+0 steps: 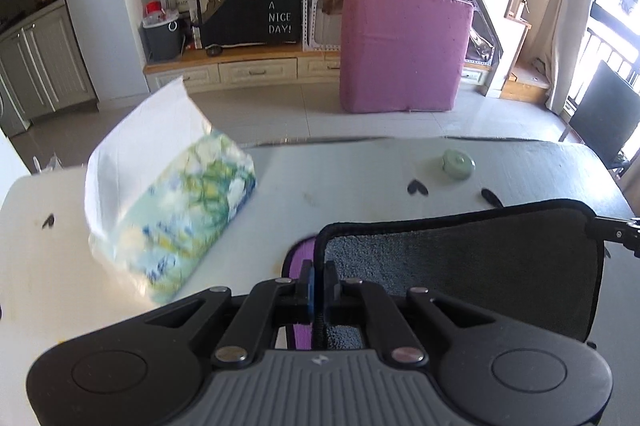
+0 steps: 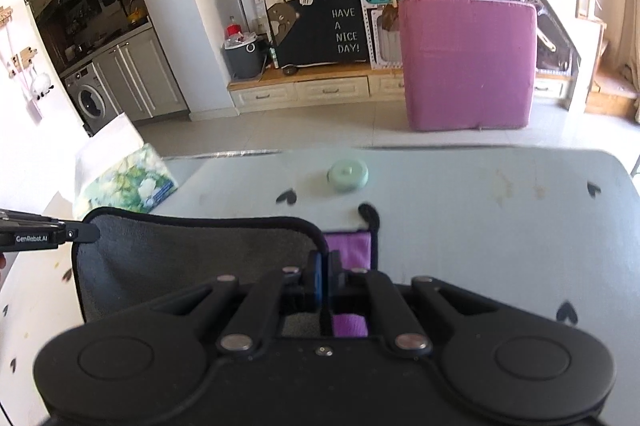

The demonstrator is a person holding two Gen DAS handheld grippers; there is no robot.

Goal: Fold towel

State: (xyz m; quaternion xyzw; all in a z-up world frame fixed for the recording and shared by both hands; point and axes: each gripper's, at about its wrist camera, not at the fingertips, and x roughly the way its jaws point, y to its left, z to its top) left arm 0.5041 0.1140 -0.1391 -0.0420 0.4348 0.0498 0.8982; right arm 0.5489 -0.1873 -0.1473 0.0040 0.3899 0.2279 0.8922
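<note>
A towel, grey on one side and purple on the other with a black hem, is held up over the white table (image 1: 360, 170). In the left wrist view the grey towel (image 1: 460, 266) stretches to the right, and my left gripper (image 1: 319, 280) is shut on its left corner. In the right wrist view the towel (image 2: 192, 254) stretches to the left, and my right gripper (image 2: 324, 276) is shut on its right corner. The purple side (image 2: 348, 250) shows just past the right gripper. Each gripper's tip shows at the far corner in the other view.
A flowered tissue pack (image 1: 180, 218) with a white sheet sticking up lies on the table's left part. A small pale green round tape measure (image 1: 458, 164) sits toward the far edge. A pink cushion (image 1: 404, 50) stands on the floor beyond the table.
</note>
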